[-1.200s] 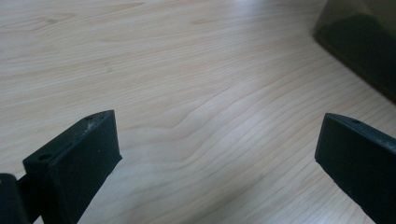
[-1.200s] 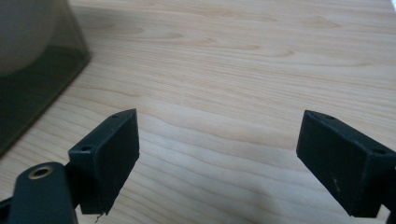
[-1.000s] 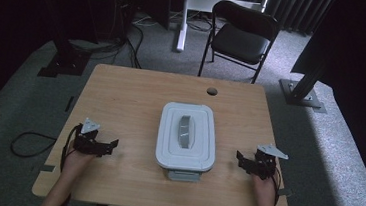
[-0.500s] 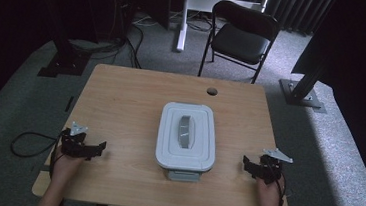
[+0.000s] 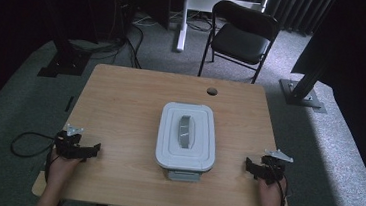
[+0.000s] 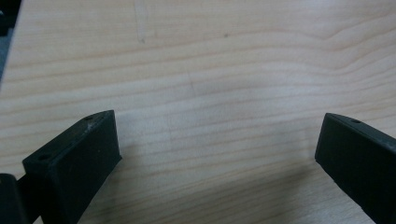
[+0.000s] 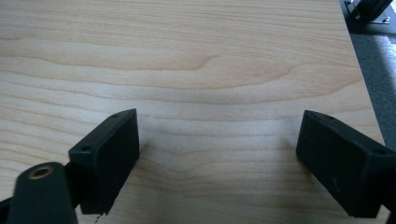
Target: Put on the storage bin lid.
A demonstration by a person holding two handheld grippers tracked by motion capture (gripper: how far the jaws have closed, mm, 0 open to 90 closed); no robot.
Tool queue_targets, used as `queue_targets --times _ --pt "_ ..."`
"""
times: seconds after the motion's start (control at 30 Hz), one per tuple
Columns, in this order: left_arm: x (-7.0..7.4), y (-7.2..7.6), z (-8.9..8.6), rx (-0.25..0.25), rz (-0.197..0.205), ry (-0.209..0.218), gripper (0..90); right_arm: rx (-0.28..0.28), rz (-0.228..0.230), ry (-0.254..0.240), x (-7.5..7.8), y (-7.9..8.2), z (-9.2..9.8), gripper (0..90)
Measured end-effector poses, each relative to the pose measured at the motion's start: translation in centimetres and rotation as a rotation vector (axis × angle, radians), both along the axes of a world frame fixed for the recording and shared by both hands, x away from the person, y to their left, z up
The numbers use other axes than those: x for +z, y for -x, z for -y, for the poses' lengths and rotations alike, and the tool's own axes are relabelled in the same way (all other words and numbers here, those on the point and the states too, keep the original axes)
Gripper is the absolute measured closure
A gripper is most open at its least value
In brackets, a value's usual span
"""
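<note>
A white lidded plastic box (image 5: 186, 136) with a grey handle on its lid and a latch at its near end sits in the middle of the wooden table (image 5: 131, 98). My left gripper (image 5: 94, 149) rests at the table's near left, apart from the box and pointing toward it, with its jaws wide open. At the near right, my right gripper (image 5: 248, 167) lies open too, facing the box's right side with a gap between. In the left gripper view, my left gripper (image 6: 217, 149) has bare wood between its jaws. Bare wood also lies between the jaws of my right gripper (image 7: 217, 149) in its own view.
A small dark round hole (image 5: 212, 91) marks the table behind the box. A black chair (image 5: 242, 35) stands on the carpet beyond the far edge. A cable (image 5: 24, 142) loops off the table's left side. The table's right edge (image 7: 357, 70) is close to the right gripper.
Both grippers have drawn back toward the near edge and slightly outward, away from the box. The box has not moved.
</note>
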State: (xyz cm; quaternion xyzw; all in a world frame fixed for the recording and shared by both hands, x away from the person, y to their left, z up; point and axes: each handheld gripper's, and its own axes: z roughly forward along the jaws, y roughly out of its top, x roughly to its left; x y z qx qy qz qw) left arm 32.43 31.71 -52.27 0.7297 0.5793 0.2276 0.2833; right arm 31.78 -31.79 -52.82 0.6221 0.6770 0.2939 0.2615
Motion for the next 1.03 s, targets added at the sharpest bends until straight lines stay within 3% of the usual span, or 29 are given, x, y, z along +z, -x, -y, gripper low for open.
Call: queue_targets --times 0.23,1.03 --pt "-0.12 0.21 -0.4 0.05 0.012 -0.004 0.5 0.007 -0.001 -0.001 -0.01 -0.01 0.08 12.3" --pt "-0.13 -0.17 -0.72 0.015 0.013 -0.003 0.6 0.001 -0.001 -0.001 -0.02 -0.32 0.25 12.5"
